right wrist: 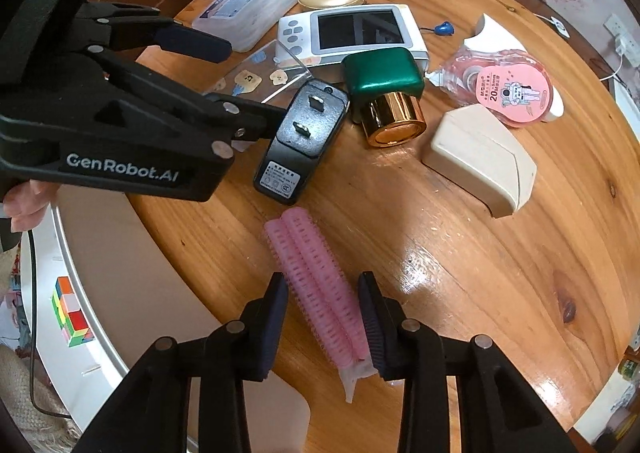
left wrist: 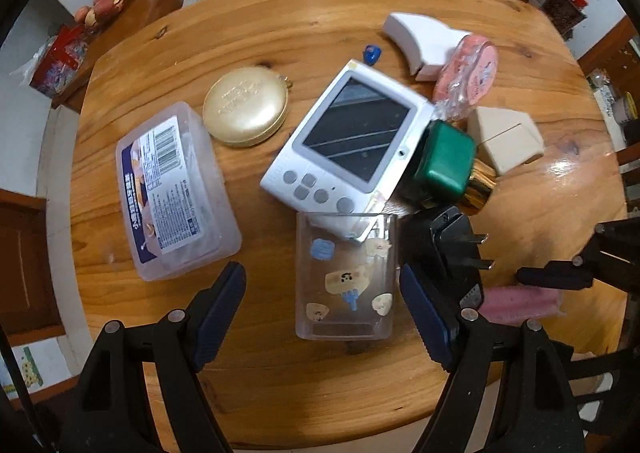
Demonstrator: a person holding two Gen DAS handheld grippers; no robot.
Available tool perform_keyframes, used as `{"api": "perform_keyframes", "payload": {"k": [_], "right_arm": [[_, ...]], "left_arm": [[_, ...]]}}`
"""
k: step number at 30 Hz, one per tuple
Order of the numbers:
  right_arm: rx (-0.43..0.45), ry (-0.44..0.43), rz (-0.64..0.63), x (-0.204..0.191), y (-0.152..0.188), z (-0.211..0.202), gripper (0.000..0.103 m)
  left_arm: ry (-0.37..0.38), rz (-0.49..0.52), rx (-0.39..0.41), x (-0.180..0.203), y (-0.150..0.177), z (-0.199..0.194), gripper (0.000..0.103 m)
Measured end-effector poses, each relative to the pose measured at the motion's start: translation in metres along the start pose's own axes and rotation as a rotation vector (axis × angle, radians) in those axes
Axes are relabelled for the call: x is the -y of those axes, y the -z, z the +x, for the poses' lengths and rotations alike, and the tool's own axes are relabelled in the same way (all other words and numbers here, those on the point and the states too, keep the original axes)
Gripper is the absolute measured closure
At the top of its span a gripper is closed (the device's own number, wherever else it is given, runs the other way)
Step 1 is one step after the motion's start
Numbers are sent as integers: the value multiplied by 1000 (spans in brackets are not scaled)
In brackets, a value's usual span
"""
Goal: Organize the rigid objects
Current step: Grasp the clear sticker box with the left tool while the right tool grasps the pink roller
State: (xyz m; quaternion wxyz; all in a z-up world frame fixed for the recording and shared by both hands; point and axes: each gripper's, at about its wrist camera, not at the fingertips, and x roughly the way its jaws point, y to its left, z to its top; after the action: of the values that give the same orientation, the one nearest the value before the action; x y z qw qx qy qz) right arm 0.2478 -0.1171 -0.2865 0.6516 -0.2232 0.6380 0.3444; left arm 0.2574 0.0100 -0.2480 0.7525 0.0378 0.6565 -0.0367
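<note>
The left tool [left wrist: 322,307] is held spread wide, its jaws standing on either side of a clear plastic box [left wrist: 346,277] that lies on the wooden tabletop [left wrist: 280,33]; no contact with the box walls can be made out. Small stickers are seen through the box. Against the box's far end, at 12 o'clock from it, a white handheld device [left wrist: 348,145] with a dark screen is propped. A black plug adapter [left wrist: 448,249] lies just beside the box at 3 o'clock, with the tool's right finger close to it. At 9 o'clock a lidded plastic container [left wrist: 176,193] with a barcode label is found, and a round gold case [left wrist: 246,105] lies beyond it at 11 o'clock.

The right tool [right wrist: 322,323] is parted, with a pair of pink hair rollers [right wrist: 316,285] lying between its jaws on the tabletop; whether the pads touch the rollers cannot be told. Seen from the right wrist, a green-capped gold bottle [right wrist: 384,93] lies on its side at 12 o'clock from the rollers, a beige box [right wrist: 480,157] at 1 o'clock, and a pink tape dispenser [right wrist: 508,89] farther off.
</note>
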Motion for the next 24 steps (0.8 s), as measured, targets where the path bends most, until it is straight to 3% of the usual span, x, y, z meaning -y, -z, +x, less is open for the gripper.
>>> {"api": "perform_keyframes", "payload": {"k": [2,3,5,15,24], "right_arm": [[-3,9,3,-1,-3,-5,67],[-4,12,6,-1,-2,-5,67],[-6,13,17,-4,-4,-6,67],[13,37,82,1,5,-16,75],[159,96,174,0,25,-77,76]], "left_arm": [[19,-16,-39,-3,0,8,32],[18,-19,-36,-3,0,8,34],[20,-6,-18,-1,0,6,50],[18,-8,36,5,10,-4,50],[-3,-6,187,14,27,-69,50]]}}
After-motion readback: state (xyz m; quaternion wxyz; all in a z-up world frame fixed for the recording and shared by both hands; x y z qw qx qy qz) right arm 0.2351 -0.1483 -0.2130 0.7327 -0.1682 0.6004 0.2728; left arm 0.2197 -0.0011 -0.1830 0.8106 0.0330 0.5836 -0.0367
